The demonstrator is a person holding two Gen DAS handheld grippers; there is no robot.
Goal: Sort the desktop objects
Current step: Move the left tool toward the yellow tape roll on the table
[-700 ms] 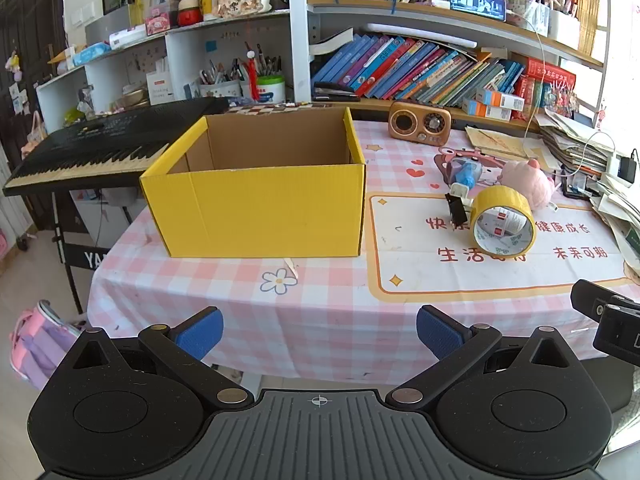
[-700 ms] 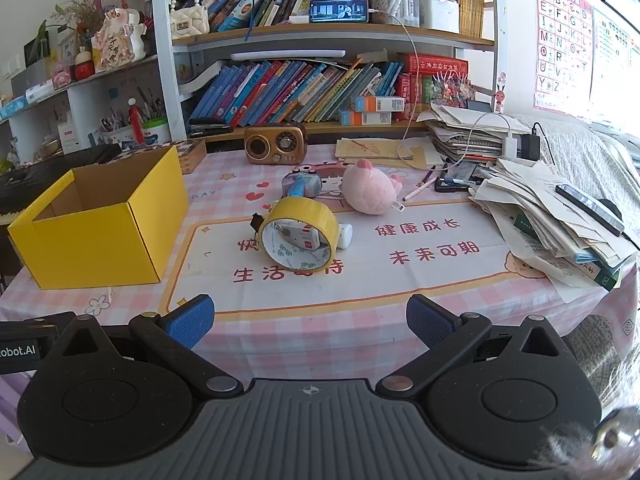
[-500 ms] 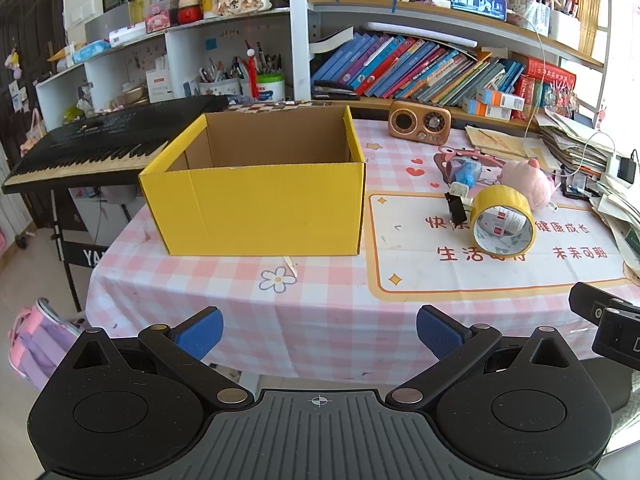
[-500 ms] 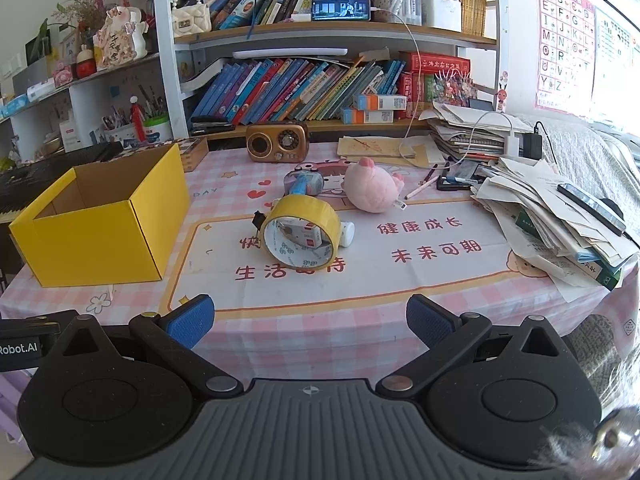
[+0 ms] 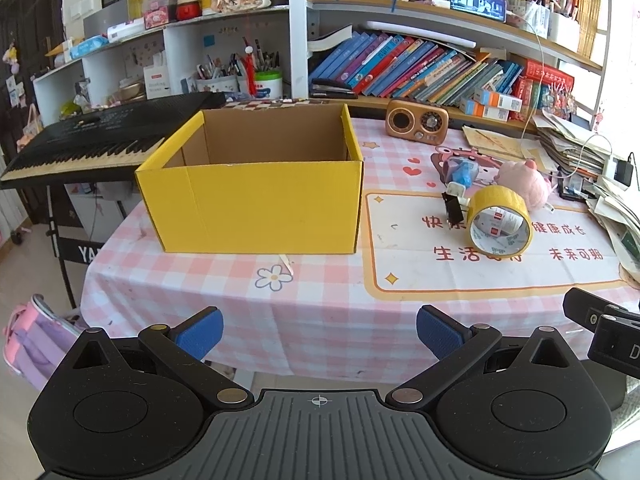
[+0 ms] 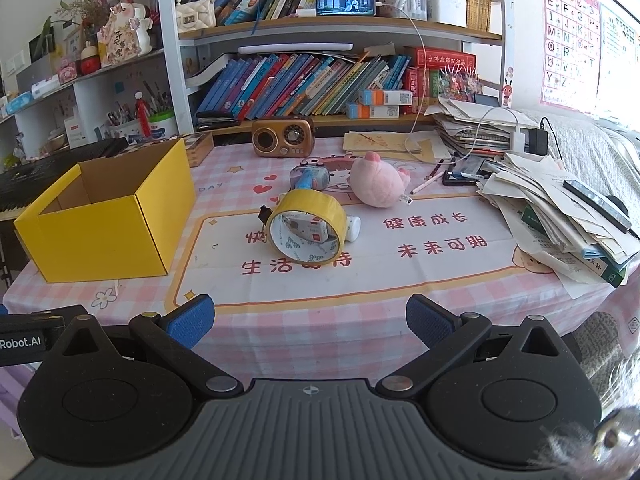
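Both hand-held grippers point(image 5: 319, 330) point(image 6: 309, 320) wide open, empty; edged nearer tape roll point(image 6: 306, 227) vs. before.

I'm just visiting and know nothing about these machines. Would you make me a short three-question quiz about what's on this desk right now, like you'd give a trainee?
1. True or false: the yellow cardboard box already has the yellow tape roll inside it.
2. Multiple choice: what lies just behind the tape roll, towards the shelves? A) a pink plush toy B) a coffee mug C) a laptop
3. Fill in: both the left gripper and the right gripper are ____ and hold nothing.

Key
1. False: the roll stands on edge on the printed mat, to the right of the box; what shows of the box's inside looks empty.
2. A
3. open
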